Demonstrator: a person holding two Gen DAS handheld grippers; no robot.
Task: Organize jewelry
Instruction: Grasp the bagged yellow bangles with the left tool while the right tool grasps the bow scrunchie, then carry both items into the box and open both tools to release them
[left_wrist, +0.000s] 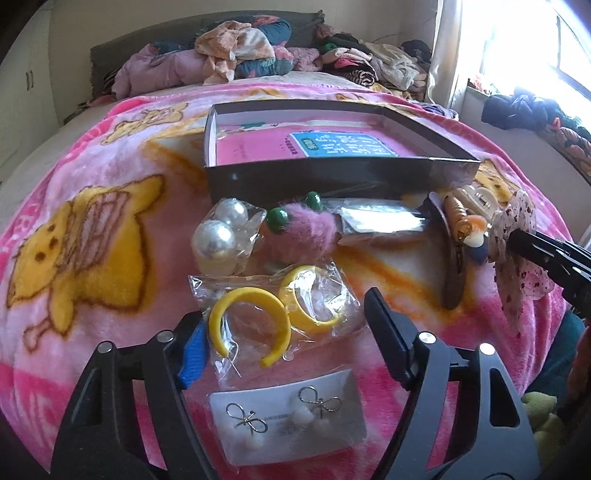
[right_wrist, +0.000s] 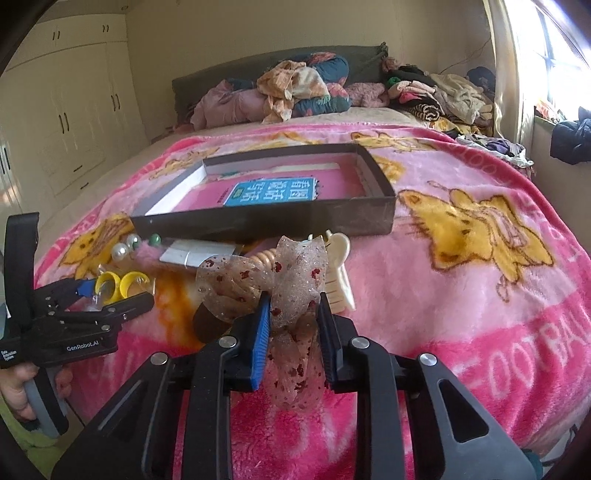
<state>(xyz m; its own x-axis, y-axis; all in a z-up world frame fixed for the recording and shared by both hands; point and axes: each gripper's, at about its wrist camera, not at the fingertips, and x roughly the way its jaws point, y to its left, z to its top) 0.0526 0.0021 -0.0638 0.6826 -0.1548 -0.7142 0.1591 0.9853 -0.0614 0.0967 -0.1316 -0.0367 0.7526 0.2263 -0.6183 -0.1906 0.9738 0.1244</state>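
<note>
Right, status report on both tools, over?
Right tool shut on sheer red-spotted ribbon bow. Left tool open over bagged yellow hoop earrings. Black cardboard box unobstructed.

You face a bed (right_wrist: 424, 258) spread with a pink cartoon blanket (right_wrist: 461, 302), a dark headboard (right_wrist: 236, 70) at its far end and heaps of clothes (right_wrist: 303, 88) piled against it. Cream wardrobes (right_wrist: 74, 110) line the wall to your left. On your right, a bright window (right_wrist: 554, 48) floods the cream walls with daylight.
</note>
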